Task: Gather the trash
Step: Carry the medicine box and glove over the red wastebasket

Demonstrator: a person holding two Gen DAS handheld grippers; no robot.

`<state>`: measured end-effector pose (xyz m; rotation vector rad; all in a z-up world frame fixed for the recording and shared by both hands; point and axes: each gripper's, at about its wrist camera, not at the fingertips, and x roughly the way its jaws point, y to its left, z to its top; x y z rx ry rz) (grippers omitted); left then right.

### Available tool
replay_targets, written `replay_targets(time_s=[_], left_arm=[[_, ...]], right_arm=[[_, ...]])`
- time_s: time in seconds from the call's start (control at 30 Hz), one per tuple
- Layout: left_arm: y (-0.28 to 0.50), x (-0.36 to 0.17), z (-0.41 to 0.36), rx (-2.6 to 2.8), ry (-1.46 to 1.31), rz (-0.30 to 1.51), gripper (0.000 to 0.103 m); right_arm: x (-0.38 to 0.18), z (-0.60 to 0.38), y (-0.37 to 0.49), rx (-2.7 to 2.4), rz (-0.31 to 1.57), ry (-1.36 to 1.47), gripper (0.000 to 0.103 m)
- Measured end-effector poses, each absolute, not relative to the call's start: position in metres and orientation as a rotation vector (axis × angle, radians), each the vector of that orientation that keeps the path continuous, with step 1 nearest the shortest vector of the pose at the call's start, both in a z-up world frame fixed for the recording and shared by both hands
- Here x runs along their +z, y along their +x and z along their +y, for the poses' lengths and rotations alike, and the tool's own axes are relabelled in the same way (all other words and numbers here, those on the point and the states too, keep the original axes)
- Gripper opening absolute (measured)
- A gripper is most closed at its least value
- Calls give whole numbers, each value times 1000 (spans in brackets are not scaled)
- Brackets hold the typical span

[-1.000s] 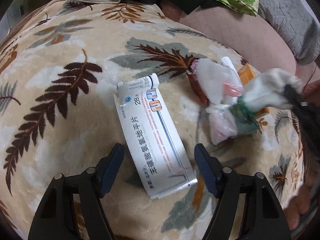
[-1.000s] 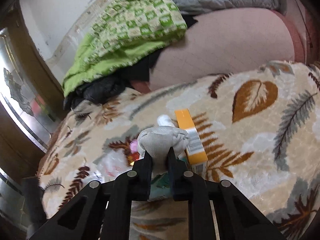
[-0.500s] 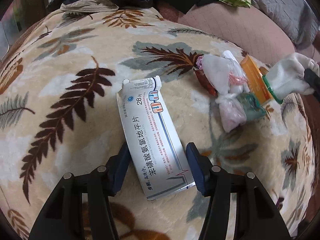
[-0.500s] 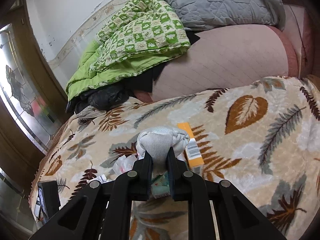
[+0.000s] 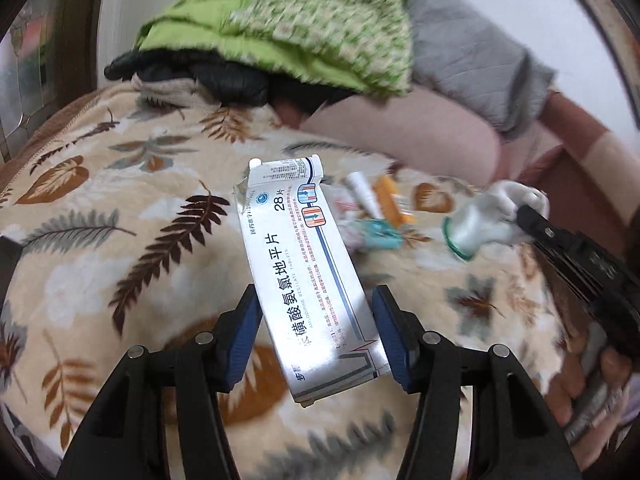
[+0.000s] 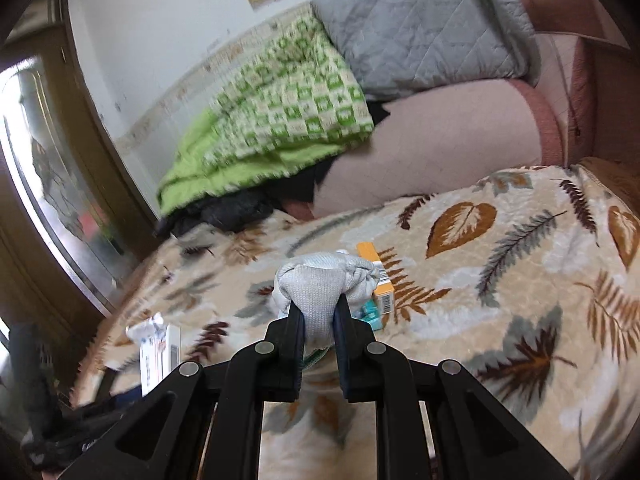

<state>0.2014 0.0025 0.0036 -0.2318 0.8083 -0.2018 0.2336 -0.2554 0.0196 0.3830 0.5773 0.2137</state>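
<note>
Lifted off the leaf-patterned blanket (image 5: 120,184) since the earlier frames, the white medicine box (image 5: 308,276) now hangs clear of the bed between the left gripper's (image 5: 316,332) blue fingers (image 5: 244,332). Its jaws have just been closing, and both pads now press on the box's long edges near its lower end. The box tilts, its torn flap end pointing up and away from the camera, its bottom corner poking out below the fingers. Beyond it on the blanket lies a small heap of remaining litter: a white tube (image 5: 364,196), an orange carton (image 5: 394,200) and a teal wrapper (image 5: 380,234), all close together. To the right, the right gripper (image 5: 520,216) carries a balled white sock (image 5: 488,220) with a green cuff, raised above the blanket. A hand (image 5: 592,396) shows at the lower right edge.

From the right wrist, the black fingers (image 6: 292,332) are closed tight on the sock (image 6: 324,284), which bulges out above their tips. Behind it the orange carton (image 6: 376,268) and teal wrapper (image 6: 366,312) lie on the blanket (image 6: 500,280), just beside each other. At the lower left, the medicine box (image 6: 158,348) appears end-on in the other gripper. A green checked quilt (image 6: 280,120) and a grey pillow (image 6: 420,32) are piled at the head of the bed.
</note>
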Motion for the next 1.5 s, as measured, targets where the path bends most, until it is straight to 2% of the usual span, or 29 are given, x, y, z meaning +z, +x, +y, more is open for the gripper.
replay_targets(time_s=[0.17, 0.37, 0.6, 1.23, 1.5], left_arm=[[131, 8, -4, -267, -207, 783, 55], [60, 8, -5, -307, -182, 743, 55], [-4, 14, 8, -335, -193, 709, 55], [-92, 27, 43, -420, -207, 683, 55], [-110, 8, 43, -464, -207, 723, 55]], right_arm=[[37, -245, 156, 220, 511, 402, 14], [31, -226, 70, 223, 488, 354, 14], [20, -231, 8, 239, 495, 381, 14], [36, -214, -108, 305, 480, 319, 15], [15, -208, -123, 332, 549, 327, 15]])
